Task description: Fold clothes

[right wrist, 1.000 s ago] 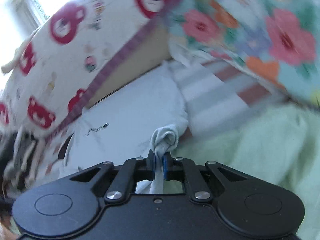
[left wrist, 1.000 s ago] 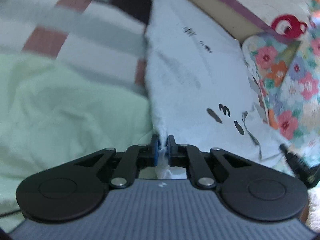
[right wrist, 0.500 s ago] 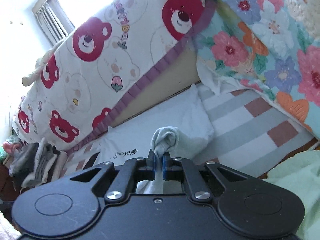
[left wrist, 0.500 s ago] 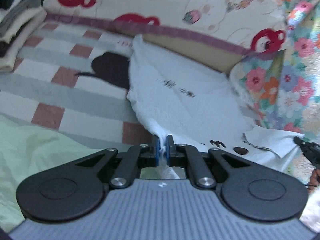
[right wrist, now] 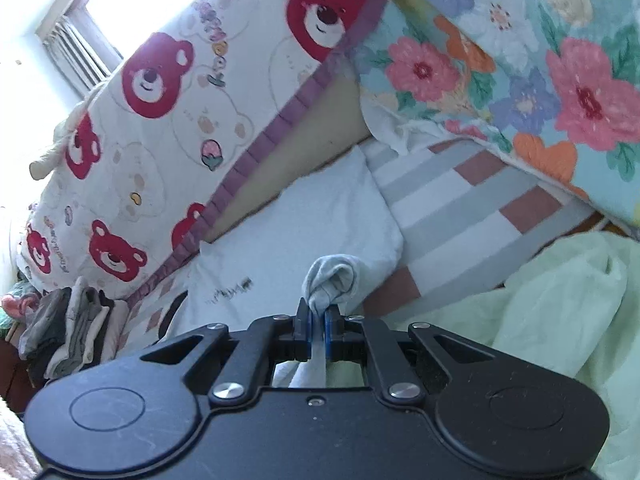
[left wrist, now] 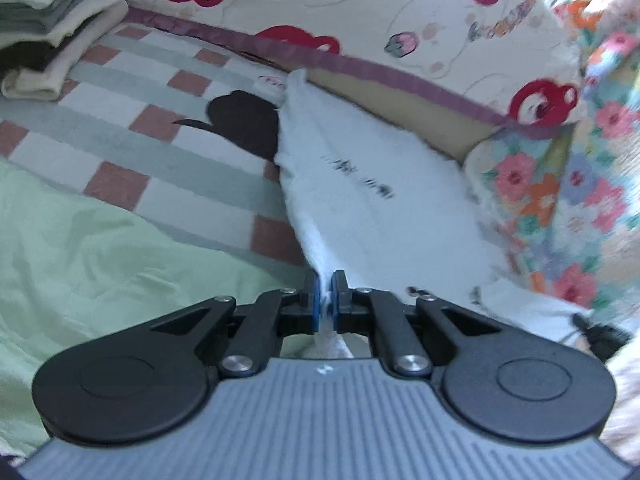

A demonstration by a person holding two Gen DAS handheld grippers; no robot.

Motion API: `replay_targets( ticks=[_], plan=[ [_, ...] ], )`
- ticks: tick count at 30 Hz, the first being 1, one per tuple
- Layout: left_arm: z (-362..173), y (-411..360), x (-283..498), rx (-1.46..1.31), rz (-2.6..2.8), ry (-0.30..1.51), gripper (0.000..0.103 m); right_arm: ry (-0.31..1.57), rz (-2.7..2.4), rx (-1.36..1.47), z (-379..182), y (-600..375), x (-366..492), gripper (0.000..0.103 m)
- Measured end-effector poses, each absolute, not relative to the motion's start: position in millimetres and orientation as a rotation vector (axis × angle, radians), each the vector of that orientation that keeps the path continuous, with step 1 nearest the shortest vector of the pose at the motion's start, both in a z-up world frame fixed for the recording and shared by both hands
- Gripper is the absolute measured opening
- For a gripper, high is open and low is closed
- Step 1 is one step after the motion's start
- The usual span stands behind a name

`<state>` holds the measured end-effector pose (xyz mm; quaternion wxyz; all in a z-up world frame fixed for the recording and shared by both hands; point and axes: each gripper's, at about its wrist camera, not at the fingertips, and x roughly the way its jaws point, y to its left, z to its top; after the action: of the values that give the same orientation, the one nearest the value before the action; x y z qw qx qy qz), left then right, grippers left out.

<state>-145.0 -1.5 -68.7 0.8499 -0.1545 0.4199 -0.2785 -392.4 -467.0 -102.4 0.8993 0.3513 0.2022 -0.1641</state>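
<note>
While both grippers pinch it, left gripper (left wrist: pixel 327 296) on an edge, right gripper (right wrist: pixel 319 322) on a bunched corner, the white garment (left wrist: pixel 380 216) looks light and limp; hold hems.

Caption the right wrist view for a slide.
Right gripper pinches a bunched edge of the white garment above the checked bedspread.

The black print (left wrist: pixel 360 178) on the white garment (left wrist: pixel 384 224) is blurred beyond reading. The stack of folded clothes (left wrist: pixel 52 12) is cut off by the left wrist view's edge.
</note>
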Motion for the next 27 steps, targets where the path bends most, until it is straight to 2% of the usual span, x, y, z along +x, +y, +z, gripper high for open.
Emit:
replay_targets(
  ticks=[7, 12, 22, 27],
  plan=[
    [-54.9, 23.6, -174.6, -0.377, -0.569, 0.892, 0.004, 0.435, -0.373, 0.815, -96.6, -454.5, -426.0, 0.007],
    [-67.4, 38.0, -181.1, -0.422, -0.509, 0.971, 0.004, 0.518, -0.414, 0.843, -102.5, -455.6, -437.3, 0.007],
    [-47.8, -15.9, -94.9, -0.266, -0.553, 0.876, 0.005, 0.5, -0.29, 0.602, -68.7, -501.8, -326.8, 0.007],
    [-54.9, -57.1, -31.2, -0.15, -0.53, 0.848, 0.005, 0.531, -0.257, 0.584, -74.9, -541.6, -260.4, 0.007]
  ],
)
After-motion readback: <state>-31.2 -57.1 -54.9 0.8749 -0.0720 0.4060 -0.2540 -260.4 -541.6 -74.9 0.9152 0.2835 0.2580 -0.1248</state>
